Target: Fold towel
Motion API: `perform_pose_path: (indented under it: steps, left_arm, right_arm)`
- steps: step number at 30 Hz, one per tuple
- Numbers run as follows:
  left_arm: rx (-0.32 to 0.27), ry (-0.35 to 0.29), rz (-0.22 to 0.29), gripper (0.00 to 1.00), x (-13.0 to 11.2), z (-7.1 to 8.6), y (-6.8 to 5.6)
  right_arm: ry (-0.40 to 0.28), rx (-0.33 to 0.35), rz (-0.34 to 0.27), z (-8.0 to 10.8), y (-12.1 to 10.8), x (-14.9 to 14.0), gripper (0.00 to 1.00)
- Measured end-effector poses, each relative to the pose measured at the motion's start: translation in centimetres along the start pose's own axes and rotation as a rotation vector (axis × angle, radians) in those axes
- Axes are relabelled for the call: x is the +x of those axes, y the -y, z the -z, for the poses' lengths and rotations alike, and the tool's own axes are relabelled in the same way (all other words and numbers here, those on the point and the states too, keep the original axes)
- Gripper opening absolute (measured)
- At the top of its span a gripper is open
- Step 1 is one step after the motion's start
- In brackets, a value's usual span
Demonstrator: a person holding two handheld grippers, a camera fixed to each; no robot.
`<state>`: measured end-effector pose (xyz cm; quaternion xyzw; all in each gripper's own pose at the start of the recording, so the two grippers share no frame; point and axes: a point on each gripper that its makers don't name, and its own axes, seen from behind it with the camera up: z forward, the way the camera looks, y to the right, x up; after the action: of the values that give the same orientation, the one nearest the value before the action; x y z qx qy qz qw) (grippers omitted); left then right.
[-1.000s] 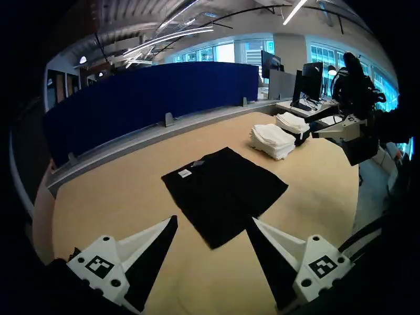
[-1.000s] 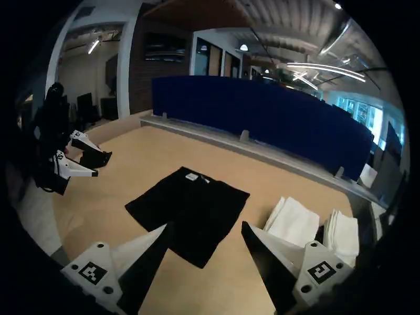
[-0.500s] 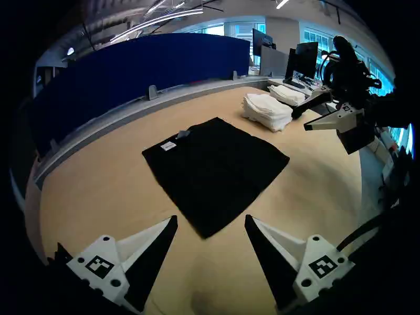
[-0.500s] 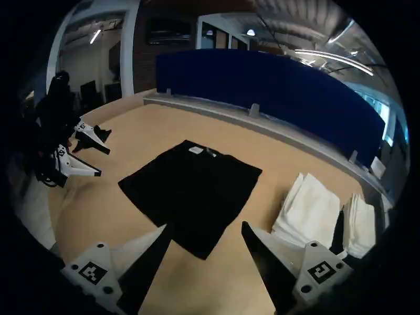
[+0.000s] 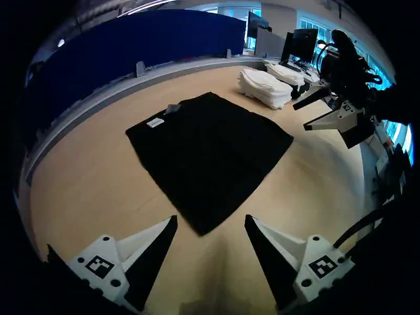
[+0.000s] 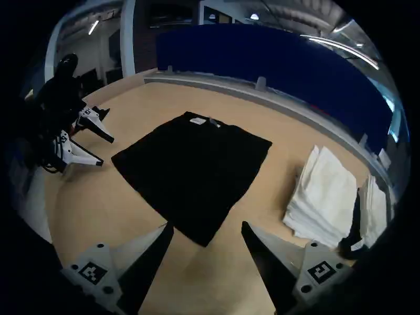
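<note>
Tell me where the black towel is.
In the left gripper view the black towel lies spread flat on the table, just beyond the open left tongs, with the white towel stack farther off to its right.

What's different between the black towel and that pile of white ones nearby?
The black towel is dark and lies spread out flat; the white towel stack is pale, folded and piled up. The black towel covers far more surface than the white towel stack. Both rest on the wooden table.
</note>
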<state>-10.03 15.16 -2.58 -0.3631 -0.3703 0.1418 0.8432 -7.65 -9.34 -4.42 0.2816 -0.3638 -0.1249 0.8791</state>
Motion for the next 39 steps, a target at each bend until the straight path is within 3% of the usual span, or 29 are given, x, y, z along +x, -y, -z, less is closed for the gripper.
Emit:
perform_pose_path:
  steps: [8, 17, 24, 30, 37, 39]
  left_arm:
    - [-0.021, 0.053, 0.0, 0.95, -1.2, -1.5, -0.3]
    - [-0.035, 0.083, 0.013, 0.94, -1.8, -2.1, -0.6]
    - [-0.021, 0.084, -0.002, 0.91, -1.9, -2.3, -0.5]
    - [-0.002, 0.088, -0.007, 0.81, -2.0, -2.4, -0.2]
    - [0.029, 0.099, -0.013, 0.69, -2.2, -2.3, 0.2]
    - [0.032, 0.101, -0.014, 0.68, -2.2, -2.3, 0.2]
  right_arm:
    - [0.032, 0.016, 0.007, -1.1, 0.3, -1.5, 1.0]
    - [0.053, 0.029, -0.015, -2.1, 0.2, -2.5, 0.99]
    - [0.064, 0.04, -0.022, -2.6, 0.3, -3.4, 0.87]
    - [0.073, 0.048, -0.036, -3.0, 0.6, -4.0, 0.71]
    - [0.078, 0.043, -0.021, -3.3, 0.7, -4.4, 0.71]
    - [0.078, 0.042, -0.02, -3.4, 0.7, -4.4, 0.66]
